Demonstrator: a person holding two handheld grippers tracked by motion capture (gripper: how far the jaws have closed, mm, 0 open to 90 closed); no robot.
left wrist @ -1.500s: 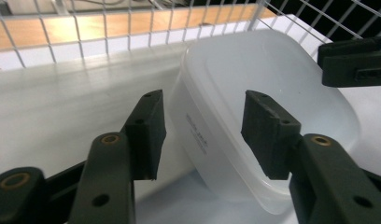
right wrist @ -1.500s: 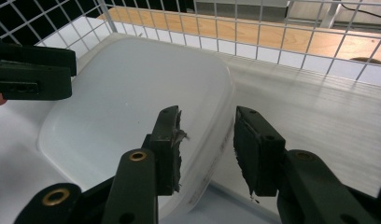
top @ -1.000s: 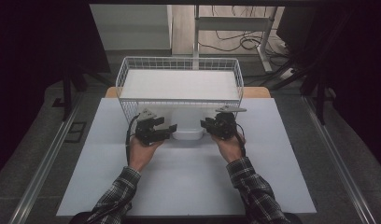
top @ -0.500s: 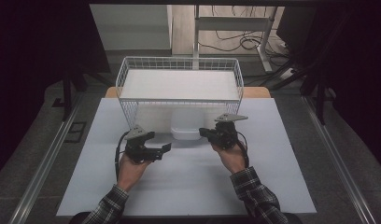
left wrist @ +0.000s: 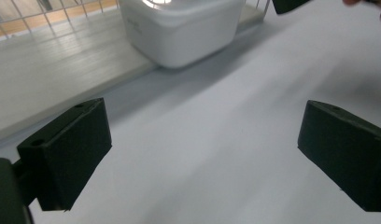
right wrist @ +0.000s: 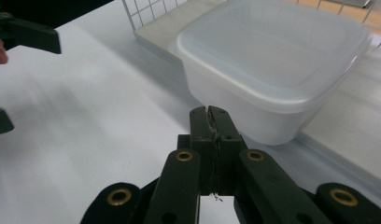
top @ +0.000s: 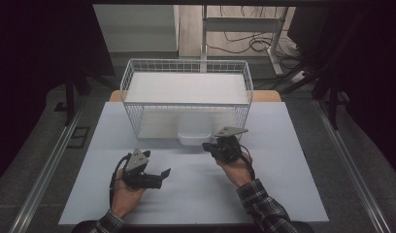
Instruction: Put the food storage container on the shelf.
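Two grippers, both empty, backing off from the tub.

Nearest the person, the left gripper (top: 163, 173) is hanging low over the white table (top: 196, 204) with its jaws wide apart, having dropped back toward the table's near edge since a second ago, when it sat beside the tub. Farther out, the right gripper (top: 209, 146) is sitting with jaws pressed together on nothing, just short of the white lidded tub (top: 194, 133), also pulled slightly away. Beyond, the tub is resting at the front opening of the wire basket (top: 186, 65), half under it. Judgement: tub released; placement probably finished.
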